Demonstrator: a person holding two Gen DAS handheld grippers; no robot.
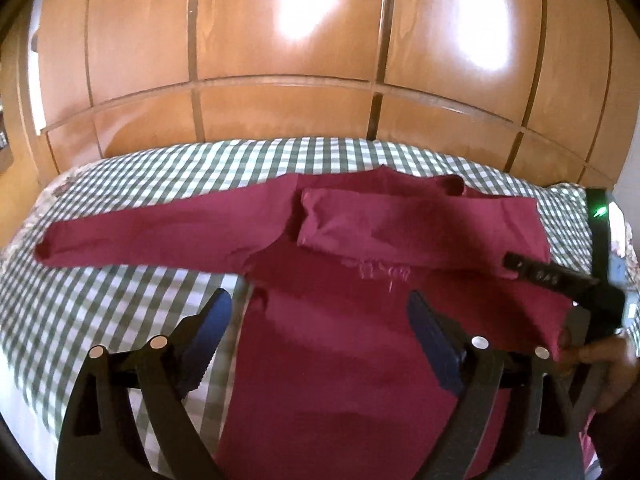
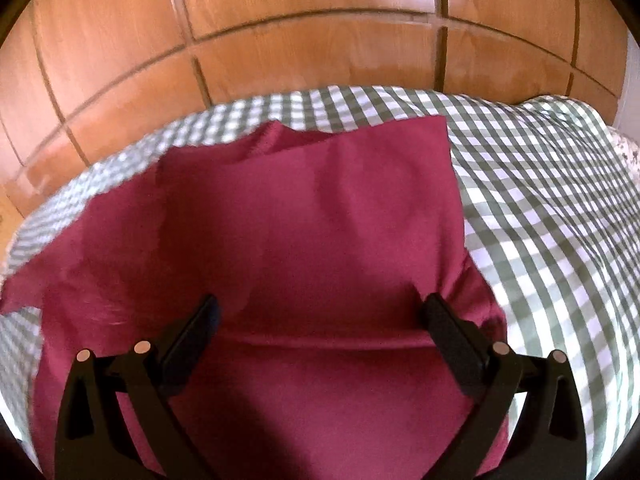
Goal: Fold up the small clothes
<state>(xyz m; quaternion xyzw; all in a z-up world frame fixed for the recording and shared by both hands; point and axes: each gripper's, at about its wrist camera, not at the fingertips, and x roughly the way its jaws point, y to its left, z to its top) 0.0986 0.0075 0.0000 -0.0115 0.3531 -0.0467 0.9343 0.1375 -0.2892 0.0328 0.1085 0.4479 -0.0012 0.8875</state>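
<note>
- Your left gripper was spread wide, holding nothing, above the maroon garment directly under its fingers.
- Your right gripper also stood wide apart, empty, its fingertips close over the same cloth on the checked sheet.

The garment lies on the bedspread, wardrobe behind.
</note>
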